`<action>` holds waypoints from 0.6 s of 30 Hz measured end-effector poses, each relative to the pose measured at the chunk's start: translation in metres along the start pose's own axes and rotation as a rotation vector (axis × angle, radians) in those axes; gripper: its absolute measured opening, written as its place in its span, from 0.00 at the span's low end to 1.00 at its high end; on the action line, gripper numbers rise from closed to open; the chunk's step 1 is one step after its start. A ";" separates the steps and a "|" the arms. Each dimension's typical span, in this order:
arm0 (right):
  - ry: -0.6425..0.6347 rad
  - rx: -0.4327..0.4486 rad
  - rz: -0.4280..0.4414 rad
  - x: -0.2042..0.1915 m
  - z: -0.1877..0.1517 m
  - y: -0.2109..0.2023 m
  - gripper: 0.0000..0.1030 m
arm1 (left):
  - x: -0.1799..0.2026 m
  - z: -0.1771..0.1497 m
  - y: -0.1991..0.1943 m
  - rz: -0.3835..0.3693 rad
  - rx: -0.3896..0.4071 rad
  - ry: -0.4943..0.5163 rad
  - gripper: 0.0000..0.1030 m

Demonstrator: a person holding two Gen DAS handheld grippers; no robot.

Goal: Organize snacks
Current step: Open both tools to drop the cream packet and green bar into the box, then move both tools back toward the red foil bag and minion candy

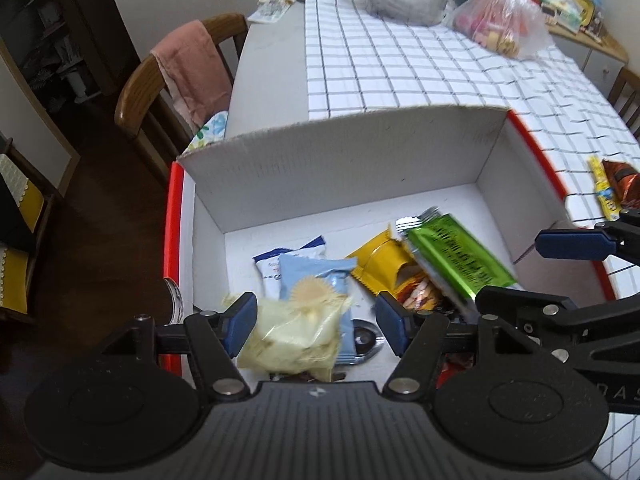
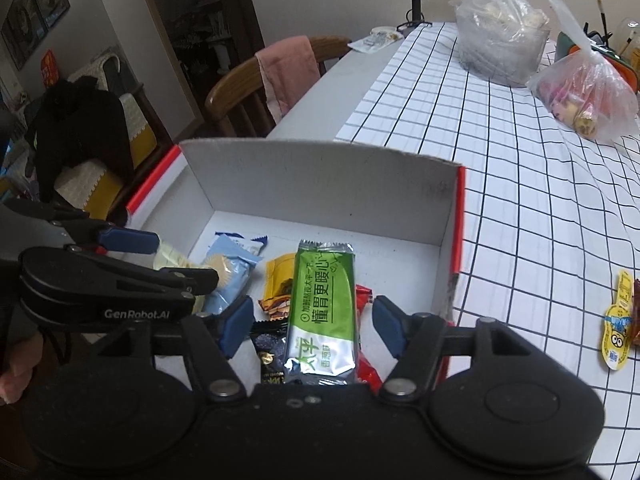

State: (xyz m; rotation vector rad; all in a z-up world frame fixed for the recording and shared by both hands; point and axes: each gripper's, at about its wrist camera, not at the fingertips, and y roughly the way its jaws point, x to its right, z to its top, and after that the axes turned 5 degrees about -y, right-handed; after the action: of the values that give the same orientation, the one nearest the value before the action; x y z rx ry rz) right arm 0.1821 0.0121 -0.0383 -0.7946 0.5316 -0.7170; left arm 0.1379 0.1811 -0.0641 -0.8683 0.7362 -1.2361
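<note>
A white cardboard box with red edges (image 1: pixel 340 160) (image 2: pixel 320 176) stands on the checked tablecloth and holds several snack packets. My left gripper (image 1: pixel 318 328) is open over the box's near left part, with a pale yellow packet (image 1: pixel 296 336) between its fingers, touching the left pad. My right gripper (image 2: pixel 314 326) is open over the box, and a green packet (image 2: pixel 324 304) (image 1: pixel 460 256) lies loose between its fingers. A light blue packet (image 1: pixel 316 276) (image 2: pixel 228 280) and a yellow packet (image 1: pixel 380 260) (image 2: pixel 280 280) lie in the box.
Two snack packets (image 2: pixel 620 320) (image 1: pixel 612 188) lie on the cloth right of the box. Two plastic bags (image 2: pixel 500 32) (image 2: pixel 584 92) stand at the far end of the table. A wooden chair with a pink towel (image 1: pixel 192 68) stands at the left.
</note>
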 end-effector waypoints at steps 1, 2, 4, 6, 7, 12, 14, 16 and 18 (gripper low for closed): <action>0.003 0.008 0.002 0.001 -0.001 -0.004 0.67 | 0.001 0.000 -0.003 -0.006 0.008 -0.002 0.63; 0.006 0.015 0.005 0.002 -0.001 -0.008 0.68 | 0.002 0.000 -0.007 -0.014 0.015 -0.005 0.63; 0.012 0.030 0.013 0.004 -0.004 -0.016 0.69 | 0.005 0.000 -0.014 -0.032 0.032 -0.009 0.63; 0.019 0.048 0.019 0.007 -0.006 -0.027 0.72 | 0.009 0.000 -0.021 -0.048 0.050 -0.010 0.63; 0.020 0.059 0.024 0.008 -0.007 -0.032 0.72 | 0.011 0.000 -0.025 -0.058 0.060 -0.008 0.63; 0.033 0.116 0.017 0.019 -0.012 -0.060 0.78 | 0.027 -0.002 -0.049 -0.108 0.117 -0.002 0.66; 0.046 0.134 0.016 0.026 -0.015 -0.070 0.80 | 0.035 -0.001 -0.055 -0.133 0.129 -0.003 0.67; 0.059 0.149 0.015 0.035 -0.019 -0.080 0.82 | 0.043 -0.001 -0.060 -0.152 0.142 -0.002 0.69; 0.076 0.158 0.017 0.044 -0.024 -0.088 0.83 | 0.054 -0.001 -0.065 -0.170 0.147 0.004 0.69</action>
State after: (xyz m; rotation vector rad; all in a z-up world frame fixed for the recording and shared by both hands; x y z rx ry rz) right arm 0.1624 -0.0750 0.0097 -0.6166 0.5421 -0.7664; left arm 0.1165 0.1209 -0.0087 -0.8195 0.5753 -1.4243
